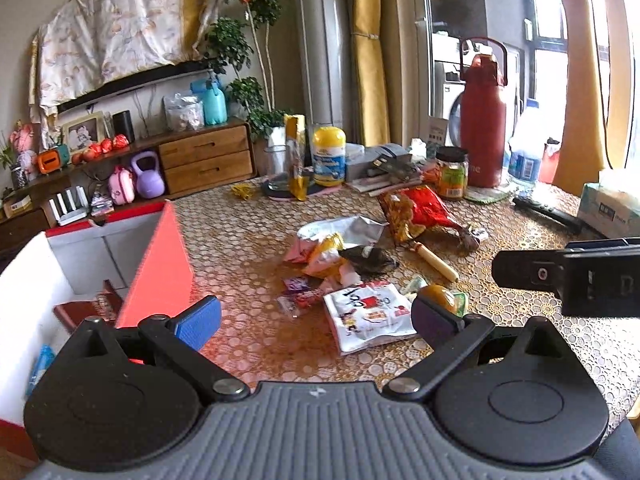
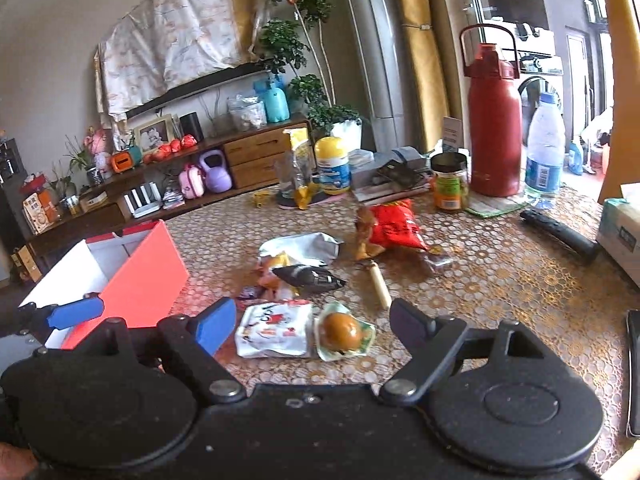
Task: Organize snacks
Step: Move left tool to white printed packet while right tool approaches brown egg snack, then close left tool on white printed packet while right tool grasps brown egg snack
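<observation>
Several snack packets lie in a heap mid-table: a white packet with red print [image 1: 370,316] [image 2: 274,330], a wrapped orange-brown cake [image 1: 442,298] [image 2: 342,330], a black packet [image 1: 370,258] [image 2: 310,276], a silver bag [image 1: 344,230] [image 2: 300,246], a red chip bag [image 1: 420,210] [image 2: 394,226] and a cream stick [image 1: 436,262] [image 2: 380,286]. A red box [image 1: 158,268] [image 2: 140,276] stands open at the left with some items inside. My left gripper [image 1: 316,316] is open and empty, just short of the white packet. My right gripper [image 2: 312,326] is open and empty over the white packet and cake.
At the table's back stand a red thermos [image 1: 482,120] [image 2: 494,124], a water bottle [image 2: 544,148], a jar [image 1: 452,172] [image 2: 450,182], a yellow-lidded bottle [image 1: 329,156] [image 2: 334,166] and a glass [image 1: 277,168]. A tissue box [image 1: 612,208] and a black remote [image 2: 560,232] lie at the right.
</observation>
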Motion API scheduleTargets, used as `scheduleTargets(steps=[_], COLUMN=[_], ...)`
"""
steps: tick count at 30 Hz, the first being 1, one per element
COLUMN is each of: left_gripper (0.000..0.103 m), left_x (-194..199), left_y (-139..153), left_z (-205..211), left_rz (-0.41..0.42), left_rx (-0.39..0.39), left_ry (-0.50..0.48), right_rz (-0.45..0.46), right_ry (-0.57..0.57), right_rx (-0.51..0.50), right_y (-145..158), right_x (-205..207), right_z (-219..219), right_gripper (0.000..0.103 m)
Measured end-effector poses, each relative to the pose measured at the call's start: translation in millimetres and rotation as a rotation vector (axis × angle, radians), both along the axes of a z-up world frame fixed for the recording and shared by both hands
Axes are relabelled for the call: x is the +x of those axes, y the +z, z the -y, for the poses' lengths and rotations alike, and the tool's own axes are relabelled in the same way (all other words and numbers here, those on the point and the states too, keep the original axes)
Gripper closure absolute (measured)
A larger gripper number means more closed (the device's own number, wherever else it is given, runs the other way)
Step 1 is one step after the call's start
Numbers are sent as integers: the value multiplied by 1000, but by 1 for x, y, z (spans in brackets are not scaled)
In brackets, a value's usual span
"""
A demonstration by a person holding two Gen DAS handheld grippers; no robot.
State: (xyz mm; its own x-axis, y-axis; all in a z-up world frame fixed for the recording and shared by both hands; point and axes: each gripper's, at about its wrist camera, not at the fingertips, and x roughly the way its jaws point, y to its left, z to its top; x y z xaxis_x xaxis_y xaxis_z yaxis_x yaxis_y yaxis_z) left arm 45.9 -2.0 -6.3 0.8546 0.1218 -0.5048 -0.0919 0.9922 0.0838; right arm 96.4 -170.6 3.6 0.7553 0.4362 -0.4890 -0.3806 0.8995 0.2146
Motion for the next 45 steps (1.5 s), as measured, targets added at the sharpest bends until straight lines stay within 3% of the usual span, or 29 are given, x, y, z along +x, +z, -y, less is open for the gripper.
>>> scheduleTargets(steps=[19,28,31,33,35,45], left_gripper=[1,2,6,13,28,30], left_x=[65,82,83,83,80,62], left_y=[-49,-64,-68,-69,-67,-60], left_z=[17,13,10,9,11,-7], left_rz=[-92,-92,-98,-92,-82,-100], left_rx=[-71,-99,-123,-143,-161,-213], left_ry=[26,46,38,17,-11,15], right_rz=[-47,-67,-70,-71,-73,-76], right_ry=[-75,-73,-68,-64,-61,-43], right_rx=[17,32,35,37,35,8], right_y=[-38,-47,-48,-49,-50,-56], right_x=[15,25,29,32,35,49], right_z=[35,38,36,35,34,20], right_gripper=[18,16,16,16,16,16])
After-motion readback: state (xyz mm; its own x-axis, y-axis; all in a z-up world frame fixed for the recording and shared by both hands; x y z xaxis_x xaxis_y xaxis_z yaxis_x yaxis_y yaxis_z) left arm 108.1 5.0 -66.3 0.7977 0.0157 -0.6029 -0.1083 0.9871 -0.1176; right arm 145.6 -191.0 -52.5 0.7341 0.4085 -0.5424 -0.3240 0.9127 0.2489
